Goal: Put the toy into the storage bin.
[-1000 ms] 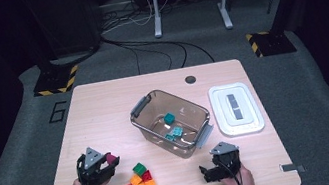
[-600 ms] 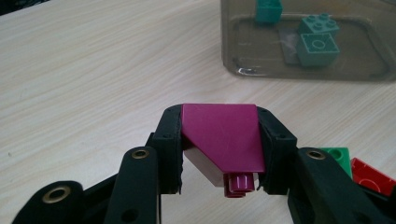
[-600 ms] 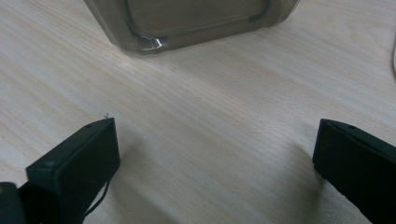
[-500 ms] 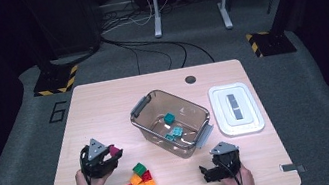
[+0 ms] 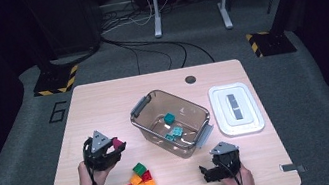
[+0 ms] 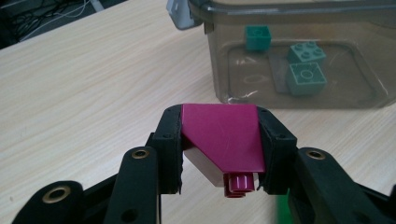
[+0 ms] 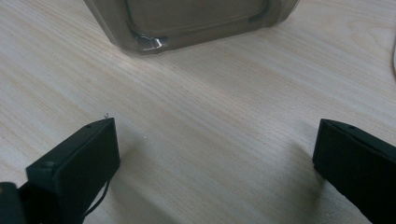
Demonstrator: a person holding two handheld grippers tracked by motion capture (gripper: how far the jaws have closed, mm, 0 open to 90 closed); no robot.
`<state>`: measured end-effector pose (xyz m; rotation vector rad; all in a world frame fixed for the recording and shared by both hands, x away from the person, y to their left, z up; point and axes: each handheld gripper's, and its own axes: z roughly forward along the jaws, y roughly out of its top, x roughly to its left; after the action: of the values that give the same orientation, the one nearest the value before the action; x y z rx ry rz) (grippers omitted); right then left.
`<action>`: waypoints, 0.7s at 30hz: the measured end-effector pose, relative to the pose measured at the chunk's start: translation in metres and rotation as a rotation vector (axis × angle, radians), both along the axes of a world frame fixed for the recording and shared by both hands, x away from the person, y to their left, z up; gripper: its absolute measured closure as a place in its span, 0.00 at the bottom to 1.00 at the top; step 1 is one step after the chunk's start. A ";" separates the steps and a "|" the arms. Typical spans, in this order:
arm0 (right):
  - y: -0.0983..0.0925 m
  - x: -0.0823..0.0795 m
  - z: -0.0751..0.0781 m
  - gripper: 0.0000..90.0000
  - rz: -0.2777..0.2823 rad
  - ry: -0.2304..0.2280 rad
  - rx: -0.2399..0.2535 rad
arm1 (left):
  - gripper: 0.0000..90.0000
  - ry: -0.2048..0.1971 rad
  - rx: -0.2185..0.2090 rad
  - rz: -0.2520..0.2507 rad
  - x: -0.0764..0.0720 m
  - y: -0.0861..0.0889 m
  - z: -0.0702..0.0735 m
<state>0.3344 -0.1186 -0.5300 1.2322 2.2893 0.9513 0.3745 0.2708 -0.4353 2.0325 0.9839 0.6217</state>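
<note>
Magenta brick [image 6: 219, 137] clamped in left gripper [image 6: 218, 140], just beside clear bin [image 6: 299, 88]. Right gripper [image 7: 215, 154] jaws wide apart over table [image 7: 210, 116], nothing between.

Lab: hazard-striped stand bases [image 5: 55, 82], floor cables [image 5: 144, 45]

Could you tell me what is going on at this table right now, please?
A person is working with two hand-held grippers on a wooden table. The left gripper is shut on a magenta block, held off the table beside a clear bin that holds three teal blocks. The right gripper sits open near the bin with nothing between its fingers. A small pile of blocks waits on the table; the white lid lies beside the bin.
</note>
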 end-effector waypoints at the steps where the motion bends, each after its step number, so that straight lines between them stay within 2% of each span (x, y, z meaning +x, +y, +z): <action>1: 0.000 0.000 0.000 0.00 0.000 0.000 0.000 | 0.65 0.000 0.001 0.000 0.001 -0.001 0.001; 21: 0.000 0.000 0.000 0.00 0.000 0.000 0.000 | 0.65 -0.057 0.017 -0.034 0.017 -0.012 0.037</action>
<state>0.3344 -0.1186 -0.5300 1.2321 2.2889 0.9517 0.3919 0.2589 -0.3980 2.0313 0.9125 0.6682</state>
